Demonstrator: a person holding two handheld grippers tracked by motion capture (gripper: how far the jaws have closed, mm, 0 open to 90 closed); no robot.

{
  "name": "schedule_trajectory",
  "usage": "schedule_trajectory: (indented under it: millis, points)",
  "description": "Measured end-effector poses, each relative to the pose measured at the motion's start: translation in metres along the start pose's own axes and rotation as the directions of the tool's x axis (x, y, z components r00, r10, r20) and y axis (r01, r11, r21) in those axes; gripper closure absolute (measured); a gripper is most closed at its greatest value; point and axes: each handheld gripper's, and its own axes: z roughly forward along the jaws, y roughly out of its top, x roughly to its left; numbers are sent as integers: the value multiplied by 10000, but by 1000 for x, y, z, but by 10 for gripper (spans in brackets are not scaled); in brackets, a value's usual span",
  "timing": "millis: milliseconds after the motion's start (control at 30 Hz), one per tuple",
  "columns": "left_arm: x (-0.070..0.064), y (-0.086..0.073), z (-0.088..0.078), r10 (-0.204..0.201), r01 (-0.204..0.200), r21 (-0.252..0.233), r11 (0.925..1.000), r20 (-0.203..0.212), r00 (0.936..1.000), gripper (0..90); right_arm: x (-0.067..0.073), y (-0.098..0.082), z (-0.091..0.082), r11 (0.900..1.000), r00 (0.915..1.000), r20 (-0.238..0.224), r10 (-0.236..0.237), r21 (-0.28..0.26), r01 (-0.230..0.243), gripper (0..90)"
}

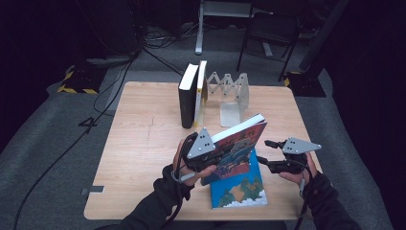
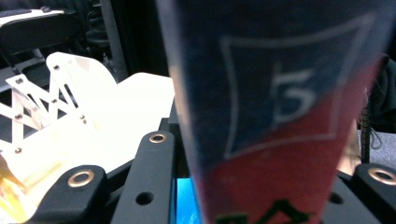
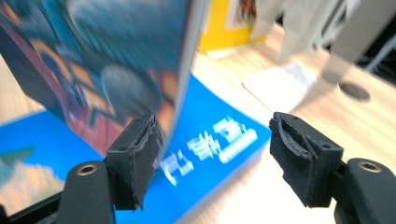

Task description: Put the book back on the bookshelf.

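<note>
in the high view the left gripper (image 1: pixel 207 149) clamps the red and blue book (image 1: pixel 235 146) by its lower end and holds it tilted in the air above the near edge of the bench (image 1: pixel 143 143), over the blue book (image 1: pixel 238 188) that lies flat near the near right corner. the right gripper (image 1: pixel 269 153) sits just off the raised book's right edge, apart from it, its jaws spread. two upright books (image 1: pixel 191 96) stand against the folding book rack (image 1: pixel 230 93) at the far edge.

in the left gripper view the raised book's spine (image 2: pixel 280 116) stands right between the jaws, which are closed tight on it; the white rack (image 2: pixel 70 107) lies beyond to the left.

in the right gripper view the jaws stand well apart with nothing pressed between them. one pad (image 3: pixel 140 154) sits just at the raised book's (image 3: pixel 102 70) cover edge, whether it touches i cannot tell; the other pad is clear of it, with the blue book (image 3: pixel 210 140) on the bench beneath.

the risk, as i judge it: the book hangs from a single grip at one end, so it could pivot or slip and drop onto the blue book. if it is swung toward the rack while tilted, a corner may knock the standing books over.
</note>
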Motion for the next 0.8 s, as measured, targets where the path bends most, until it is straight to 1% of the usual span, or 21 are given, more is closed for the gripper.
schedule_trajectory:
  millis: [33,67,100,200,233,300,333,367,433,500,567,633,667,700,800]
  points:
    - [1,0,0,-159,159,-19,9999,40,9999,727,-2,-5,-1,9997,9999,50,100,233,-101,329]
    - [2,1,0,-95,95,-1,10000,24,10000,729,-5,-11,-3,9989,9998,121,133,438,-138,329]
    - [2,2,0,-126,126,-11,9999,34,9999,729,-6,-13,-4,9985,9997,153,184,513,-192,330]
    - [4,7,0,-113,113,-3,9999,-160,9998,733,-11,-22,-6,9957,9985,302,461,793,-484,331]
    - [4,7,0,-113,113,-3,9999,-160,9998,734,-11,-22,-6,9957,9985,302,461,793,-484,331]
    - [6,11,0,-134,131,-89,9999,-289,9995,734,-14,-26,-6,9937,9972,345,659,890,-687,332]
    - [8,15,0,-85,81,-79,9999,-516,9986,735,-14,-27,-6,9935,9973,382,632,923,-665,332]
    - [8,15,0,-85,81,-79,9999,-516,9986,735,-14,-27,-6,9935,9973,382,632,923,-665,332]
    - [11,20,2,68,-66,29,10000,-839,9965,735,-15,-28,-5,9925,9966,417,711,963,-749,333]
    - [17,23,2,47,-42,44,10000,-1085,9941,736,-15,-29,-4,9924,9968,401,685,993,-722,334]
    - [25,28,1,-91,80,-82,9999,-1380,9904,736,-15,-29,-3,9922,9969,458,638,1043,-683,337]
    - [32,32,0,-149,119,-191,9997,-1693,9854,735,-15,-30,-2,9919,9968,436,675,1051,-717,337]
    - [37,35,0,-151,112,-218,9997,-1897,9817,735,-15,-31,-1,9917,9969,450,646,1087,-691,337]
    - [39,37,-1,-147,111,-188,9998,-2015,9794,736,-15,-31,-1,9917,9970,445,634,1091,-679,337]
    - [50,42,0,-129,105,-105,9999,-2534,9673,735,-16,-32,0,9908,9966,458,688,1136,-737,337]
